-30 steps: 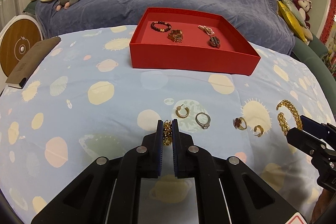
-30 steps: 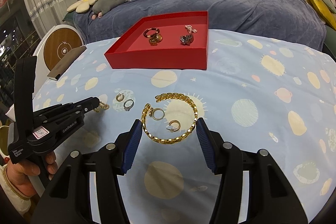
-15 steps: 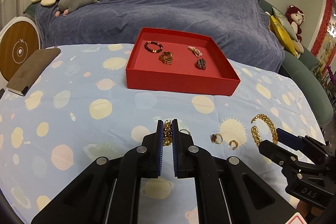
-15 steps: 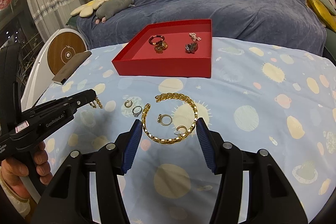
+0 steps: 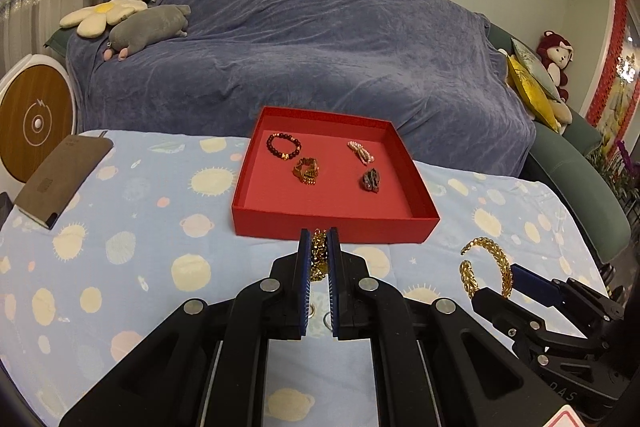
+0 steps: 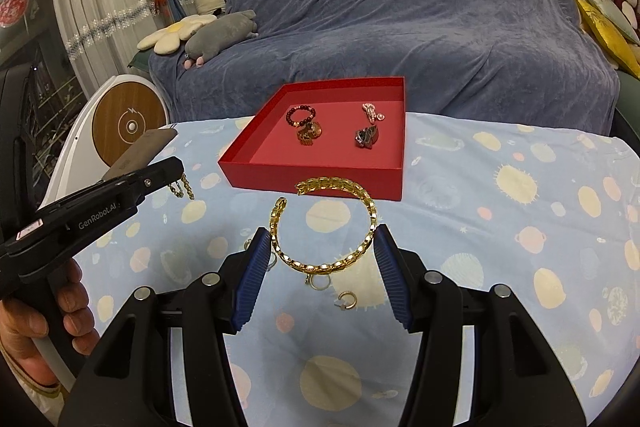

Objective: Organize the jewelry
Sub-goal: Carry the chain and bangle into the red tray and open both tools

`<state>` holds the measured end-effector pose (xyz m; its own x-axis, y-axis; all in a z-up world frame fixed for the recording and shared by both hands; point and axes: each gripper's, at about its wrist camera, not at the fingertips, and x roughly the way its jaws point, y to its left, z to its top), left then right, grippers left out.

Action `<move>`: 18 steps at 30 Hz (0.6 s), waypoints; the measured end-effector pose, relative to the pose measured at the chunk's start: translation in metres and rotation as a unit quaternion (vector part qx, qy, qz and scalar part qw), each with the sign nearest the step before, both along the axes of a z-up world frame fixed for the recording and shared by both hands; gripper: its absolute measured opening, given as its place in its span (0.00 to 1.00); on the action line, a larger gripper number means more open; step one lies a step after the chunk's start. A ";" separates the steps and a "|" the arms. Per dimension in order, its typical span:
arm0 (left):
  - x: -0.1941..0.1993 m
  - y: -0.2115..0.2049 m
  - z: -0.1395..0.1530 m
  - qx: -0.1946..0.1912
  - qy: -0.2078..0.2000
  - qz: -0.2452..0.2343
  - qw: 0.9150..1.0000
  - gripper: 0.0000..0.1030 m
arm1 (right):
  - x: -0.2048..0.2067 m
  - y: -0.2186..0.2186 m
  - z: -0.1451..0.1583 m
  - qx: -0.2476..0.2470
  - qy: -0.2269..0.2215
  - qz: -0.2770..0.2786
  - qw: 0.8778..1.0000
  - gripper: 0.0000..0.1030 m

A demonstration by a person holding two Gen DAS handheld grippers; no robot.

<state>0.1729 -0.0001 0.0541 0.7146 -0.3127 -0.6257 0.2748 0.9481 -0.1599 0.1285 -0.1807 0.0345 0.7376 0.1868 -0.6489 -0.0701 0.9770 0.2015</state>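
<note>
My left gripper (image 5: 319, 237) is shut on a gold chain (image 5: 319, 255) and holds it above the cloth, just before the red tray (image 5: 332, 225). The chain also hangs from its tip in the right wrist view (image 6: 182, 187). My right gripper (image 6: 320, 239) is shut on a gold cuff bangle (image 6: 324, 263), lifted off the table; the bangle also shows in the left wrist view (image 5: 486, 265). The tray (image 6: 312, 179) holds a dark bead bracelet (image 5: 283, 145), a gold-brown piece (image 5: 306, 171), a pearl clip (image 5: 361, 151) and a dark clip (image 5: 371, 180).
Two rings (image 6: 318, 281) and a gold hoop earring (image 6: 347, 301) lie on the planet-print cloth below the bangle. A brown notebook (image 5: 60, 179) lies at the table's left edge. A blue-covered sofa (image 5: 320, 47) stands behind the table.
Both grippers have risen from the table and moved toward the red tray, the left carrying the gold chain and the right carrying the bangle.
</note>
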 end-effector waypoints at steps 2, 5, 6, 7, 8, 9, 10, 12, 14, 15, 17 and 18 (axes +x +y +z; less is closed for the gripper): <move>0.011 -0.001 0.012 0.007 -0.017 0.001 1.000 0.05 | 0.013 -0.002 0.005 0.000 0.000 0.004 1.000 0.50; 0.035 -0.001 0.025 -0.001 -0.028 0.004 1.000 0.05 | 0.039 -0.006 0.010 -0.003 -0.002 0.006 1.000 0.50; 0.044 -0.003 0.028 0.002 -0.031 0.003 0.999 0.05 | 0.049 -0.008 0.011 -0.002 -0.002 0.006 1.000 0.50; 0.053 -0.006 0.029 0.008 -0.037 0.003 0.999 0.05 | 0.060 -0.010 0.010 -0.001 0.000 0.004 1.000 0.50; 0.062 -0.008 0.030 0.012 -0.039 0.004 0.999 0.05 | 0.071 -0.012 0.009 0.001 0.003 0.002 1.000 0.50; 0.070 -0.011 0.029 0.015 -0.040 0.003 0.999 0.05 | 0.079 -0.013 0.006 0.005 0.005 0.000 1.000 0.50; 0.080 -0.014 0.026 0.017 -0.041 0.004 0.999 0.05 | 0.088 -0.015 0.003 0.008 0.007 -0.001 1.000 0.50; 0.097 -0.018 0.018 0.018 -0.036 0.005 0.999 0.05 | 0.105 -0.015 -0.005 0.005 0.011 -0.002 1.000 0.50; 0.112 -0.021 0.006 0.019 -0.025 0.002 0.999 0.05 | 0.118 -0.013 -0.014 -0.004 0.016 -0.001 1.000 0.50; 0.119 -0.023 0.000 0.022 -0.021 0.001 1.000 0.05 | 0.124 -0.012 -0.020 -0.007 0.019 0.000 1.000 0.50; 0.130 -0.027 -0.016 0.032 -0.013 0.003 0.999 0.05 | 0.136 -0.012 -0.031 -0.009 0.028 0.001 1.000 0.50; 0.136 -0.027 -0.023 0.034 -0.007 0.004 0.999 0.05 | 0.141 -0.012 -0.036 -0.012 0.031 0.001 0.999 0.50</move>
<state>0.3088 -0.0268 0.0312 0.7261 -0.2629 -0.6353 0.2682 0.9591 -0.0903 0.2693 -0.1924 -0.0017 0.6948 0.1729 -0.6981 -0.0607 0.9813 0.1827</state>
